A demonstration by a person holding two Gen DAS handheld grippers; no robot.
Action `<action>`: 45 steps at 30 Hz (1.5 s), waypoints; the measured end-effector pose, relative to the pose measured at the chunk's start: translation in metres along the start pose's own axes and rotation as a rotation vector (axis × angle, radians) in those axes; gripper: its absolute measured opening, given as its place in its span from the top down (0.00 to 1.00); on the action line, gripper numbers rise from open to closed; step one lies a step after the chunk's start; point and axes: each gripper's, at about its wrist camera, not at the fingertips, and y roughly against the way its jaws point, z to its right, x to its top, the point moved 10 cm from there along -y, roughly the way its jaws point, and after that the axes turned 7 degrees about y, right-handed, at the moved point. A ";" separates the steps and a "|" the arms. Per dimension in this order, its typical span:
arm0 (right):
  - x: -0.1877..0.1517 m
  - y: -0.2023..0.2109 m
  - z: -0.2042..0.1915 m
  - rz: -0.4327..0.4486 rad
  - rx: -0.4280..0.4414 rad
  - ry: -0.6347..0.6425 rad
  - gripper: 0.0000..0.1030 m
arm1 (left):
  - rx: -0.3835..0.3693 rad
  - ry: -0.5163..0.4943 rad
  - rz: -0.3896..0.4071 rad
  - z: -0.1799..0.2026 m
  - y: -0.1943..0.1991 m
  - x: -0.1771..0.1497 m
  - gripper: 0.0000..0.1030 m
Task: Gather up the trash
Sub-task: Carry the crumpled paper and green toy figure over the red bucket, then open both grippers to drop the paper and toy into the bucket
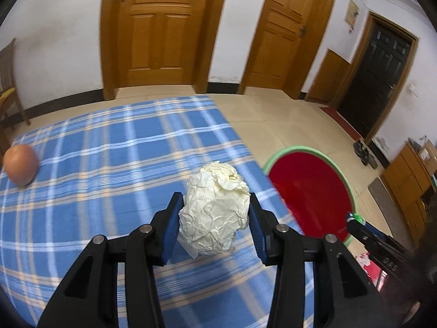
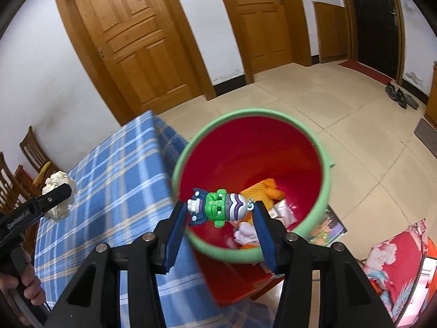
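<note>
Left gripper, low centre, clamps crumpled paper; right gripper pinches toy figure over red bin.

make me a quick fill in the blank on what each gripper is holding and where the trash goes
1. The left gripper is shut on a crumpled ball of ____.
2. The right gripper holds a small toy figure whose face is ____.
3. The bucket is red inside, with a rim coloured ____.
4. The tablecloth is checked white and ____.

Missing words: paper; green; green; blue
</note>
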 end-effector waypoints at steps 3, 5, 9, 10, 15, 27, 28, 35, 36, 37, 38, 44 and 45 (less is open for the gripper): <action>0.001 -0.007 0.013 -0.008 -0.009 -0.013 0.49 | -0.026 -0.027 -0.015 0.023 -0.008 -0.002 0.55; 0.001 -0.012 0.021 -0.013 -0.009 -0.022 0.49 | -0.039 -0.047 -0.023 0.037 -0.014 -0.004 0.55; 0.002 -0.016 0.033 -0.014 0.000 -0.047 0.48 | -0.059 -0.074 -0.037 0.057 -0.023 -0.008 0.55; 0.002 -0.017 0.034 -0.013 0.003 -0.052 0.48 | -0.062 -0.078 -0.040 0.059 -0.026 -0.009 0.55; 0.006 -0.012 0.045 0.016 0.017 -0.085 0.39 | -0.072 -0.103 -0.066 0.075 -0.039 -0.016 0.55; 0.005 0.006 0.066 0.055 0.004 -0.157 0.35 | -0.145 -0.170 -0.117 0.118 -0.065 -0.035 0.54; 0.005 0.007 0.068 0.057 0.002 -0.163 0.35 | -0.151 -0.176 -0.119 0.122 -0.067 -0.036 0.54; 0.002 0.013 0.080 0.065 -0.010 -0.193 0.32 | -0.166 -0.190 -0.131 0.140 -0.076 -0.040 0.40; 0.002 0.013 0.080 0.065 -0.011 -0.194 0.31 | -0.161 -0.188 -0.130 0.140 -0.076 -0.041 0.40; 0.002 0.013 0.080 0.065 -0.012 -0.195 0.30 | -0.155 -0.181 -0.130 0.139 -0.076 -0.041 0.39; 0.002 0.014 0.081 0.065 -0.014 -0.196 0.30 | -0.154 -0.174 -0.130 0.138 -0.076 -0.041 0.39; 0.002 0.018 0.079 0.069 -0.010 -0.190 0.26 | -0.127 -0.150 -0.121 0.127 -0.068 -0.038 0.39; 0.002 0.019 0.078 0.071 -0.007 -0.186 0.24 | -0.124 -0.144 -0.118 0.124 -0.066 -0.038 0.39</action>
